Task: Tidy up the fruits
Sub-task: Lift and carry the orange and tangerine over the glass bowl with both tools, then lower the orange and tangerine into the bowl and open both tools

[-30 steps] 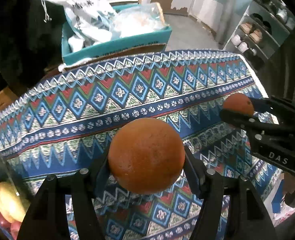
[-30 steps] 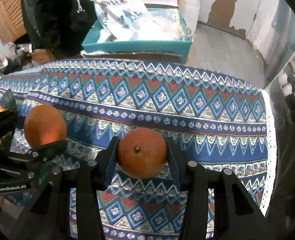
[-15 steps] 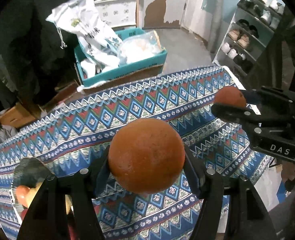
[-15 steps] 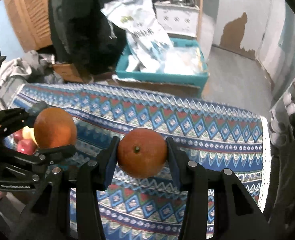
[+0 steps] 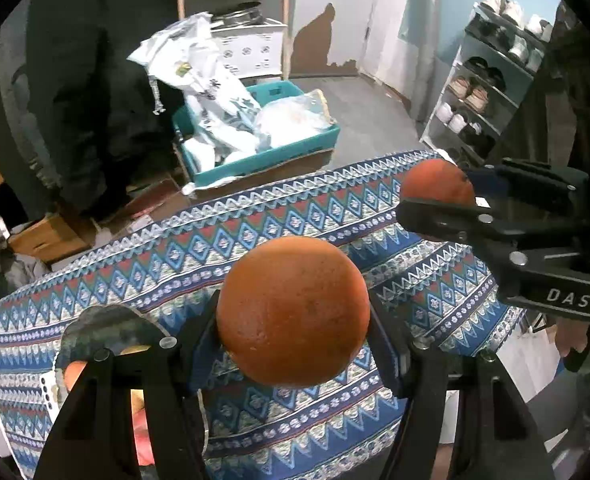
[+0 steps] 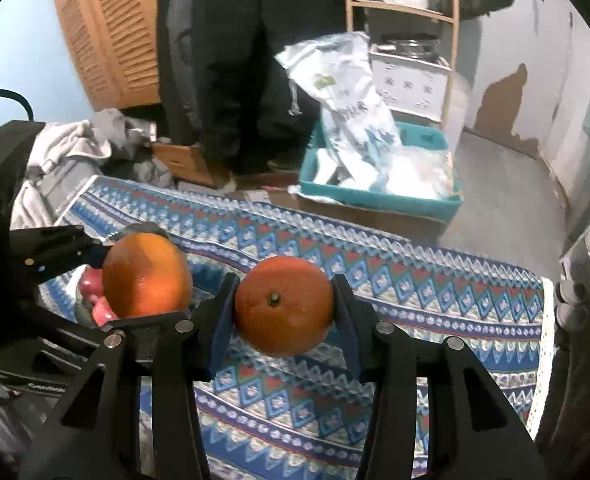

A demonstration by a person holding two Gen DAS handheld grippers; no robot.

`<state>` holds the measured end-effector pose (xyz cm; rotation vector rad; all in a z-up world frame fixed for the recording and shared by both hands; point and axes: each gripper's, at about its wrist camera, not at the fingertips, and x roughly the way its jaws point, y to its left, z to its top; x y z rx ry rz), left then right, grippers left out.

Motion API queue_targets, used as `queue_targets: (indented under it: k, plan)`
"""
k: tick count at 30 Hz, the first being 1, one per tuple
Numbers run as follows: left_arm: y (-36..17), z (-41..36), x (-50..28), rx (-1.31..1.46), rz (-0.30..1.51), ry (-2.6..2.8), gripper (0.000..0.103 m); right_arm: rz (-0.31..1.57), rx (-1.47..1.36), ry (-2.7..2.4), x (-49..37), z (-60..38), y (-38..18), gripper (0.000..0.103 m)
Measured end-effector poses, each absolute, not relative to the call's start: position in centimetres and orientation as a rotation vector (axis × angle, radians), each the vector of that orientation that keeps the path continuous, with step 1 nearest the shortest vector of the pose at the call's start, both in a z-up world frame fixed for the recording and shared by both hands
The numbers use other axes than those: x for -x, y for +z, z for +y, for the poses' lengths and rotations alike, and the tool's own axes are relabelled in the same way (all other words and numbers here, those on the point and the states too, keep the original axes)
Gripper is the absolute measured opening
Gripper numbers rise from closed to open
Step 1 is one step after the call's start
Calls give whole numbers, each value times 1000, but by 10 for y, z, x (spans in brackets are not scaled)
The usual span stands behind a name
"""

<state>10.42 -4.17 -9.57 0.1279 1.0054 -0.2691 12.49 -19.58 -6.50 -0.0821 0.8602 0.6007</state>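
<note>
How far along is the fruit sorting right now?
Done: some red fruit already sits in the clear container at the cloth's left end. In hand: the left hand-held gripper and right hand-held gripper each clamp an orange above the patterned cloth. Left: setting both oranges down.

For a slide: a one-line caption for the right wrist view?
Right gripper clamps an orange above the patterned tablecloth; left gripper holds a second orange alongside.
</note>
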Motion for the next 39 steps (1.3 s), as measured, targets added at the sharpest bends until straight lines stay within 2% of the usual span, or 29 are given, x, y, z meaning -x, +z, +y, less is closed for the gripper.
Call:
queue_targets:
  k: [18, 39]
  plan:
    - [-87, 64, -98, -84, 1001, -140, 68, 886, 113, 734, -124, -98, -68, 45]
    - [-145, 173, -117, 56, 1094, -25, 68, 964, 186, 834, -126, -2, -108, 45]
